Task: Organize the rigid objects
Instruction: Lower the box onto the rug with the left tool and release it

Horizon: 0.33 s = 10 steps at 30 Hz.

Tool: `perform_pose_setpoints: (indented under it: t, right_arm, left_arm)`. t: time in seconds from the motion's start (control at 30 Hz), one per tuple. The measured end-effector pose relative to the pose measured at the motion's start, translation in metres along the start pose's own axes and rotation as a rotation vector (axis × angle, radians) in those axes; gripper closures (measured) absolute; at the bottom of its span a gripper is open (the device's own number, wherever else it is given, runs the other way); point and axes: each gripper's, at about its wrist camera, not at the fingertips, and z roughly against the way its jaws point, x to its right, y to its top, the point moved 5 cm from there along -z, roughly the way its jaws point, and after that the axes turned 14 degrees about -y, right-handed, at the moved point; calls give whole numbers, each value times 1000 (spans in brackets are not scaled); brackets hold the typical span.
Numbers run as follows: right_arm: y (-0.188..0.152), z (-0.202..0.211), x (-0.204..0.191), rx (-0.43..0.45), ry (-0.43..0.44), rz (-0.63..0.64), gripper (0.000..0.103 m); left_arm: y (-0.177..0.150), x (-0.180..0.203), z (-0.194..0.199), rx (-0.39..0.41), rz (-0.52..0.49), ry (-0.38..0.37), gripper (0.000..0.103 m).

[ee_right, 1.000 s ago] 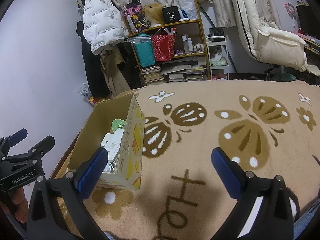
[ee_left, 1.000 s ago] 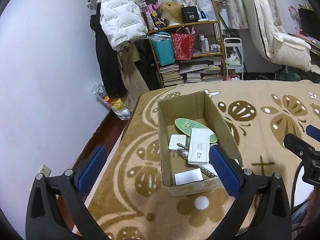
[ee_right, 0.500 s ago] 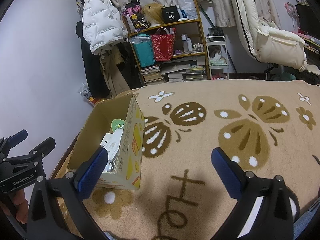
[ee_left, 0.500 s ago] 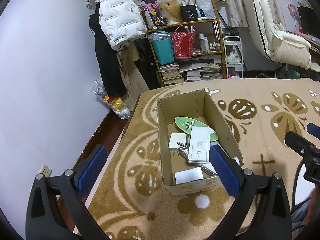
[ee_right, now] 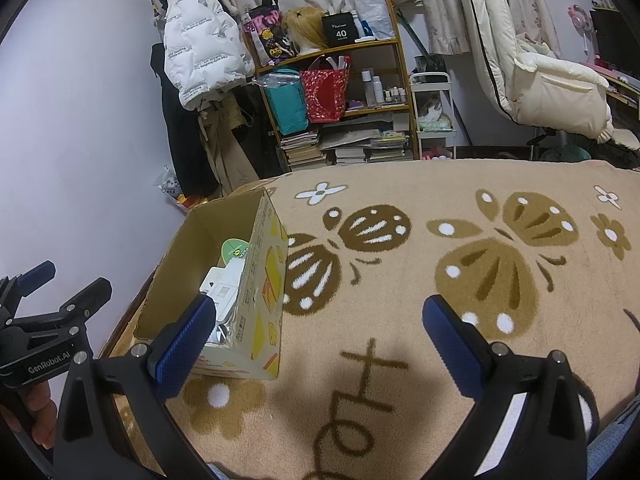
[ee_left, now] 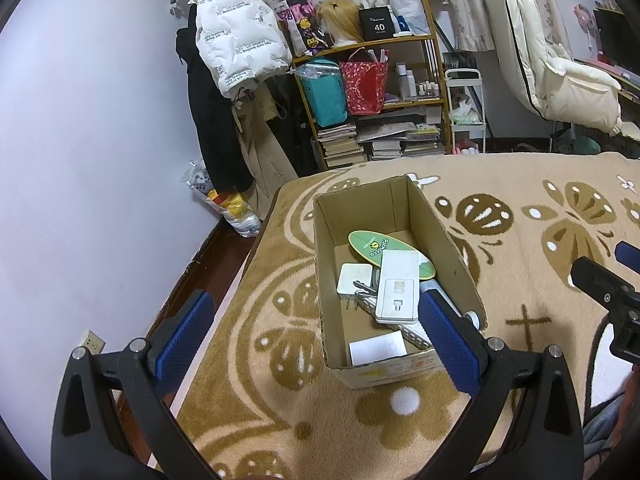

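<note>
An open cardboard box (ee_left: 362, 208) stands on the beige butterfly-patterned blanket (ee_left: 520, 280). Inside lie a green oval piece (ee_left: 370, 246), a white rectangular device (ee_left: 398, 286), a white square adapter (ee_left: 354, 278), a white card (ee_left: 378, 348) and a silver blister strip (ee_left: 412, 334). My left gripper (ee_left: 316, 340) hovers open over the box's near end, holding nothing. In the right wrist view the box (ee_right: 266, 280) sits to the left, and my right gripper (ee_right: 318, 344) hangs open and empty above the blanket (ee_right: 400, 280). The left gripper (ee_right: 74, 280) shows at that view's left edge.
The blanket's left edge drops to a dark floor strip (ee_left: 208, 264) along the pale wall. Behind stand a cluttered shelf (ee_left: 376, 92), hanging coats (ee_left: 236, 40) and a cream padded chair (ee_left: 552, 80). The right gripper (ee_left: 602, 260) pokes in from the right.
Both grippers have only drifted slightly. The box and its contents lie as before, and both grippers stay open and empty.
</note>
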Motion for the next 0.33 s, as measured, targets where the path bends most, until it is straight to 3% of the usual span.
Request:
perform_pose_setpoints:
  t: [0.33]
  right_arm:
    - [0, 0, 1, 0, 2, 0, 0]
  left_arm:
    - [-3, -1, 0, 2, -3, 4, 2]
